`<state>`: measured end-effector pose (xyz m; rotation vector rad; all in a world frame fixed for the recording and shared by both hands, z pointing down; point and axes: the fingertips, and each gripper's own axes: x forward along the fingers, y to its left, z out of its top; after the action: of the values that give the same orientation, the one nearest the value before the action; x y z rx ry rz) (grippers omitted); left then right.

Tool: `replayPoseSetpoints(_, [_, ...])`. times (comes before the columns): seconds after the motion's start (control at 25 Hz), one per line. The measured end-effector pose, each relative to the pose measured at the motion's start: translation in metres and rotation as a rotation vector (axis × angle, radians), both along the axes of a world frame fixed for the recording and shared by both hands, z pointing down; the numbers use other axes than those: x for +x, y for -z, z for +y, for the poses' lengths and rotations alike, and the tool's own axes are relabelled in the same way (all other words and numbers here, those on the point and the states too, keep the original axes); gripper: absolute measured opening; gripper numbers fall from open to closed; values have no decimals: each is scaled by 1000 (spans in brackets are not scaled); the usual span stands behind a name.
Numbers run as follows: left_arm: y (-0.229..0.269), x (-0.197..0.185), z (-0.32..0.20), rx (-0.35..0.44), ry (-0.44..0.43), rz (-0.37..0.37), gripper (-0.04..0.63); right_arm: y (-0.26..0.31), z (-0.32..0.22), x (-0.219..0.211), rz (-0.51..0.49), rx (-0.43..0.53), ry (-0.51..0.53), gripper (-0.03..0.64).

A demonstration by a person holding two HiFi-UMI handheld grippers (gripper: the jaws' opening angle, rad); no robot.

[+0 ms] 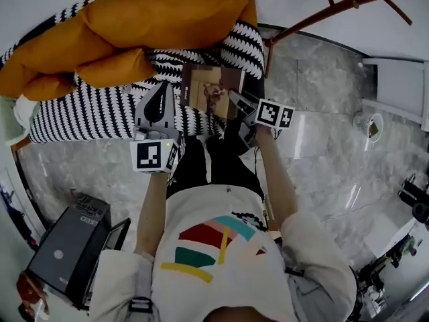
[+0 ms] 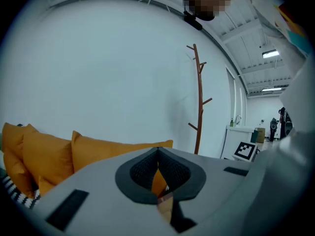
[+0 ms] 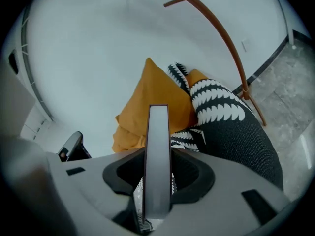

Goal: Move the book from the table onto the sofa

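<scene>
Brown on its cover, the book hangs over the seat of the black-and-white patterned sofa, near the sofa's right end, just in front of the orange cushions. We cannot tell from the head view whether it touches the seat. The right gripper holds it by the edge nearest us. In the right gripper view the book shows edge-on, a grey strip of pages standing straight up between the jaws. The right gripper has its jaws clamped on the book from both sides. Behind the book in that view we see an orange cushion and the sofa's patterned arm.

The left gripper hovers over the seat just to the left of the book, apart from it. In the left gripper view the left gripper has its jaws together with nothing between them; only a thin slit shows orange beyond. The orange cushions line up along the white wall.

A brown wooden coat stand rises from the grey marble floor beside the sofa's right end. A dark case lies on the floor to our left.
</scene>
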<state>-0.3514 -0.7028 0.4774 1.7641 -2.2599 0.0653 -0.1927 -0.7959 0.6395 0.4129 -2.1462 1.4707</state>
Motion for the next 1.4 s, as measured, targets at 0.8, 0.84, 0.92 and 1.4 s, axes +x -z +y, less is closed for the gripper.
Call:
replayPoseSetpoints(0.8, [-43,-8,-5,-45,-7,29,6,-99,-16,7,429,207,49,220])
replayPoseSetpoints(0.84, [-40,-10,-3,-42,-8,25,6,-97,-19,8,447,240,32,280])
replayPoseSetpoints(0.92, [-34,-13,0,-34,-9,20,6,-89,-26,11,473,300,-14,324])
replayPoseSetpoints(1.4, [52,-35,-9,100,-3,-63,6,20,-59,0,420,453,-106,333])
